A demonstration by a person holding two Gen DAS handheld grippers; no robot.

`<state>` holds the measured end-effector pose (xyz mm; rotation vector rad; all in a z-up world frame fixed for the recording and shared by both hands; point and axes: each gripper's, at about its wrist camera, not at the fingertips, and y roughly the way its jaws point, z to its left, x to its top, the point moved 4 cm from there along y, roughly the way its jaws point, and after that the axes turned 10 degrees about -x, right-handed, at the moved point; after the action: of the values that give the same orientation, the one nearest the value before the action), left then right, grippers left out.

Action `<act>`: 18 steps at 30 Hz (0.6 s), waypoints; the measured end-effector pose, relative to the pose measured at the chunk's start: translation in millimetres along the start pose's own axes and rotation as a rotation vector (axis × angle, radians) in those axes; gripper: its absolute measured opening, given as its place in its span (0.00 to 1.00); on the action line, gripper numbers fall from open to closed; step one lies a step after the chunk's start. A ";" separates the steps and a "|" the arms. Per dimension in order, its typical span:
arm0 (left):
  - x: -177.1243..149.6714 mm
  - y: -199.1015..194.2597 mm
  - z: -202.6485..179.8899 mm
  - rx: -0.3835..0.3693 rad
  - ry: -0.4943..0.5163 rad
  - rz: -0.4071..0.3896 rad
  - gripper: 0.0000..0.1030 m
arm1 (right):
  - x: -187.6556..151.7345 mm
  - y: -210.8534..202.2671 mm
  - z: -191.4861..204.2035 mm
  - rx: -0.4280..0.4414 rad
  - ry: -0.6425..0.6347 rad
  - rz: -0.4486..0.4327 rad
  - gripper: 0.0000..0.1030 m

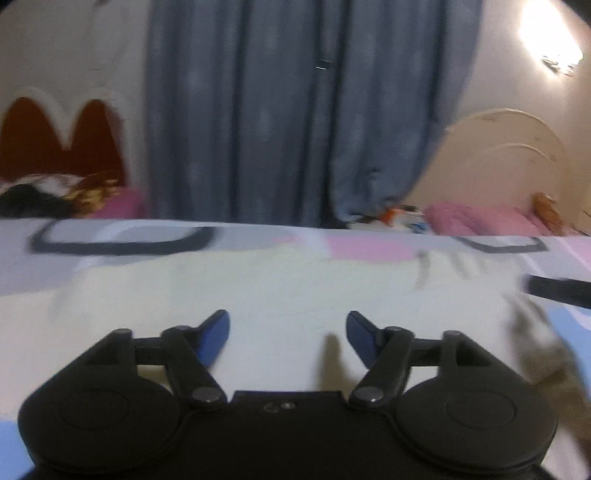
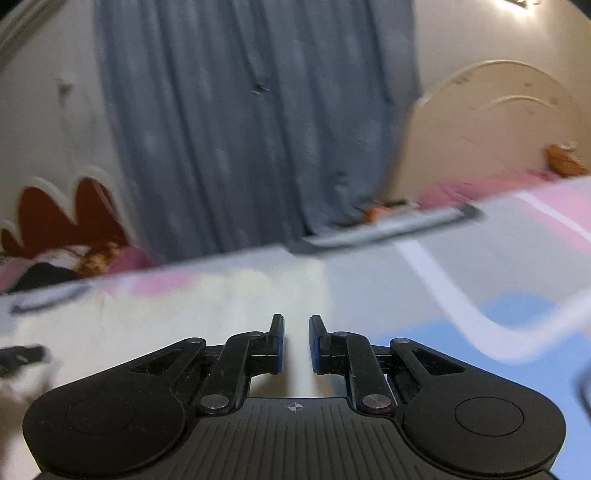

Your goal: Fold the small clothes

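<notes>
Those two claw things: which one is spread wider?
The left gripper: its blue fingers splay far apart with bedsheet showing between them. The right gripper keeps only a narrow slit.

A grey-blue curtain (image 1: 280, 110) was hung between cream walls (image 2: 498, 33); a patterned bedsheet (image 1: 258, 280) was spread below.

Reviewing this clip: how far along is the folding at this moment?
Nothing looks folded yet; no folded garment shows on the patterned bedsheet. Nothing is in hand: the left hand-held gripper is wide open over bare sheet, and the right hand-held gripper stands slightly open with nothing between its jaws. A blurred grey-and-black item lies to the left gripper's right, possibly a garment, but too smeared to tell. Grasping and folding all appear left.
</notes>
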<state>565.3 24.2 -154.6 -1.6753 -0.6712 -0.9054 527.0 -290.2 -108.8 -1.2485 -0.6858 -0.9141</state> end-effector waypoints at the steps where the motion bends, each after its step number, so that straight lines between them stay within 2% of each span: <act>1: 0.8 7.9 -4.4 -0.006 0.008 0.009 0.68 | 1.3 8.6 7.4 0.012 -0.013 0.013 0.14; 2: 0.1 15.8 -5.4 0.002 0.016 0.024 0.68 | 0.0 18.8 12.4 0.003 -0.046 0.070 0.14; 4: -3.8 24.7 10.6 0.051 0.008 0.055 0.65 | 0.1 38.9 18.3 -0.014 -0.129 0.102 0.14; 6: -10.5 19.9 33.4 0.093 -0.014 0.042 0.66 | 2.8 51.8 -3.9 -0.093 -0.104 0.115 0.14; 8: -14.3 12.4 46.9 0.060 -0.079 0.018 0.65 | 6.7 59.7 -16.8 -0.095 -0.099 0.128 0.14; 10: -10.8 13.1 41.5 0.085 -0.059 0.027 0.62 | 6.0 59.9 -7.2 -0.104 -0.205 0.117 0.14; 12: -6.3 5.4 27.7 0.097 -0.021 0.016 0.62 | 3.3 56.1 -5.7 -0.120 -0.218 0.124 0.14; 14: -8.6 -5.8 14.2 0.071 0.027 -0.020 0.70 | 3.0 34.8 -6.9 -0.125 -0.202 0.086 0.14; 15: -14.5 -7.4 13.1 0.065 0.031 -0.006 0.72 | 0.0 21.0 -4.2 -0.108 -0.214 0.064 0.14; 17: -32.5 -10.9 18.2 0.071 0.016 0.047 0.69 | -12.5 5.6 -6.5 -0.093 -0.223 0.094 0.14; 18: -37.5 -14.9 22.8 0.073 0.008 0.034 0.69 | -21.3 -1.9 -10.7 -0.090 -0.214 0.128 0.14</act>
<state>538.0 50.5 -181.1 -1.6126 -0.6611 -0.8538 514.4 -296.4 -128.2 -1.4677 -0.7292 -0.7189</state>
